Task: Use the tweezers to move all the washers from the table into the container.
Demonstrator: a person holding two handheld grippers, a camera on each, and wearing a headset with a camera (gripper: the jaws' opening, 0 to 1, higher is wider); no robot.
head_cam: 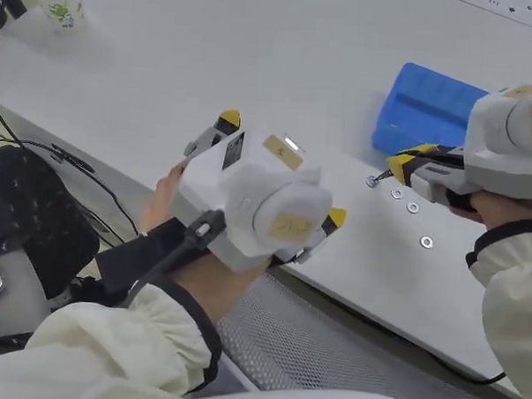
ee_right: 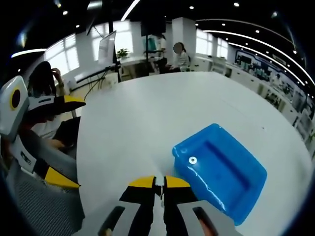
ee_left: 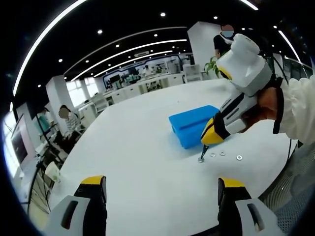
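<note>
A blue container (head_cam: pixel 426 108) stands on the white table, with one washer (ee_right: pixel 192 160) inside it. My right gripper (head_cam: pixel 398 163) is shut on thin tweezers (head_cam: pixel 379 175), just left of the container's near corner. The tweezers' tip touches a washer (head_cam: pixel 371 180) at the table surface; whether it is pinched I cannot tell. Three more washers (head_cam: pixel 396 195) (head_cam: pixel 412 208) (head_cam: pixel 427 242) lie in a row toward the table's front edge. My left gripper (head_cam: pixel 282 168) hovers open and holds nothing, left of the washers near the front edge; its yellow-tipped jaws (ee_left: pixel 161 184) frame the scene.
The table's front edge (head_cam: pixel 350 300) runs diagonally close to the washers. A plastic cup (head_cam: pixel 58 0) stands at the far left. Cables (head_cam: pixel 39 145) and a dark chair (head_cam: pixel 27 207) lie beyond the table's left edge. Other people sit at distant benches.
</note>
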